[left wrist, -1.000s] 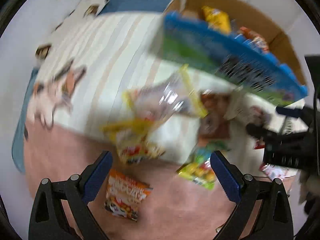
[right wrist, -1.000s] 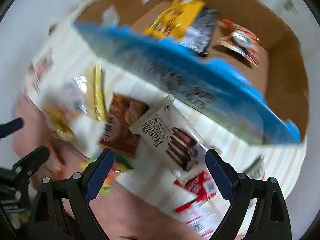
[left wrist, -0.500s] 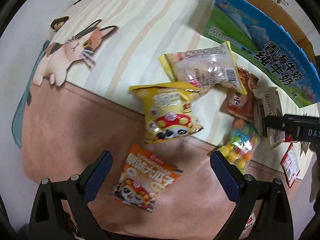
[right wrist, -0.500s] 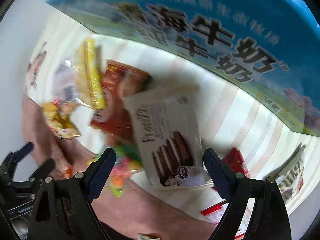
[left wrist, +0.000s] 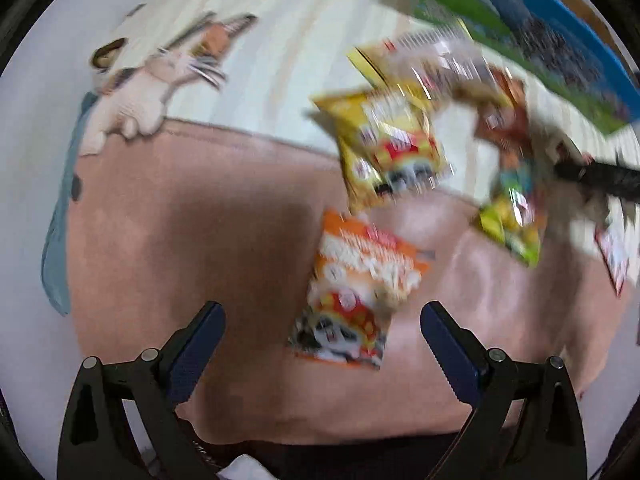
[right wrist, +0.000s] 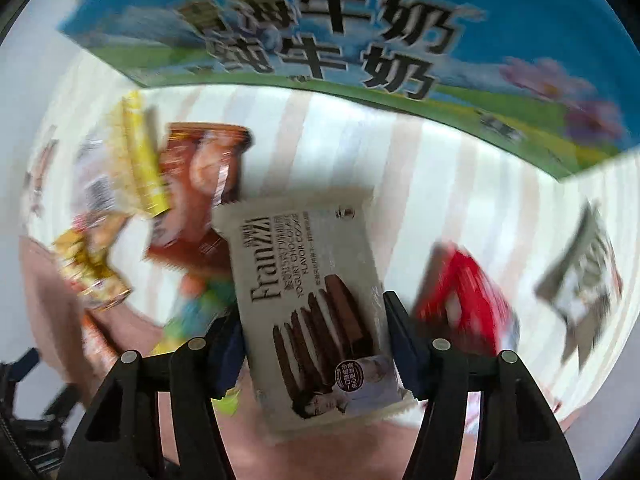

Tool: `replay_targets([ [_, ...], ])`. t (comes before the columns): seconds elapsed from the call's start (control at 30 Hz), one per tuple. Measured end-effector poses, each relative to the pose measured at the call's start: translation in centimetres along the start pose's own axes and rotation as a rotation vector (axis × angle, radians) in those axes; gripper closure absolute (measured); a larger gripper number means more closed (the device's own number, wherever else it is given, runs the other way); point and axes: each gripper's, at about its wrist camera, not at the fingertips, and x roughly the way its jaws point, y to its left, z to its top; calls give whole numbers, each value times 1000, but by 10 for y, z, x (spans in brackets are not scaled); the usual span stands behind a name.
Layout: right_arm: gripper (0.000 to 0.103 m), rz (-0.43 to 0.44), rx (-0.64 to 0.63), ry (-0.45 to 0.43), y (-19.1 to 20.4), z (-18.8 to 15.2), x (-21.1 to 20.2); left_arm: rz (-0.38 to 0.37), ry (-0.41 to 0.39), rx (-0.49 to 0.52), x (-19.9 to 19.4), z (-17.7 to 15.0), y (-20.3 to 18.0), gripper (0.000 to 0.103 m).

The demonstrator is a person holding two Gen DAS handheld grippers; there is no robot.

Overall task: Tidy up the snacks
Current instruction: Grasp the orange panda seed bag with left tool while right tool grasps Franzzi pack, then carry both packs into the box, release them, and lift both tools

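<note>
Since half a second ago the right gripper (right wrist: 312,344) has closed around the Franzzi cookie pack (right wrist: 312,308) near the striped blanket's (right wrist: 420,184) pink edge, for boxing; left gripper (left wrist: 322,334) hangs open.

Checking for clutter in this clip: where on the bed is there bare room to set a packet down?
Bare pink blanket lies left of the orange snack bag, below the cat print. Striped sheet is bare between the white Franzzi cookie packet, held in the right gripper, and the blue milk carton box. Crowded around the yellow chip bag.
</note>
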Motion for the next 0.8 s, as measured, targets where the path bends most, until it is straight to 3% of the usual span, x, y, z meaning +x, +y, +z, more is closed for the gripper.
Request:
replay_targets([
  [0.2, 42, 66, 51, 40, 8, -78, -5, -14, 86, 143, 45, -9, -22, 3],
  [0.23, 42, 63, 66, 52, 5, -86, -1, -21, 93, 139, 55, -5, -22, 4],
  [0.3, 42, 56, 95, 77, 0, -99, 9, -63, 106, 96, 64, -2, -20, 27],
  [0.33, 42, 59, 114, 92, -4, -106, 14, -94, 117, 61, 67, -1, -19, 31],
  [0.4, 39, 98, 165, 121, -13, -115, 23, -162, 132, 29, 69, -2, -21, 32],
  [0.47, 29, 148, 209, 145, -20, -125, 28, -178, 132, 29, 69, -3, -25, 31],
  [0.57, 26, 167, 234, 131, -31, -133, 27, -170, 141, 39, 75, -5, -29, 31],
  [0.63, 26, 168, 244, 136, -40, -109, 20, -171, 145, 26, 79, -4, -28, 31],
  [0.7, 26, 161, 250, 130, -40, -107, 26, -179, 141, -2, 81, -5, -25, 32],
  [0.77, 27, 121, 222, 119, -21, -92, 47, -161, 114, 2, 78, -5, -21, 45],
  [0.8, 31, 95, 209, 111, -12, -87, 48, -154, 108, 12, 70, -2, -25, 46],
])
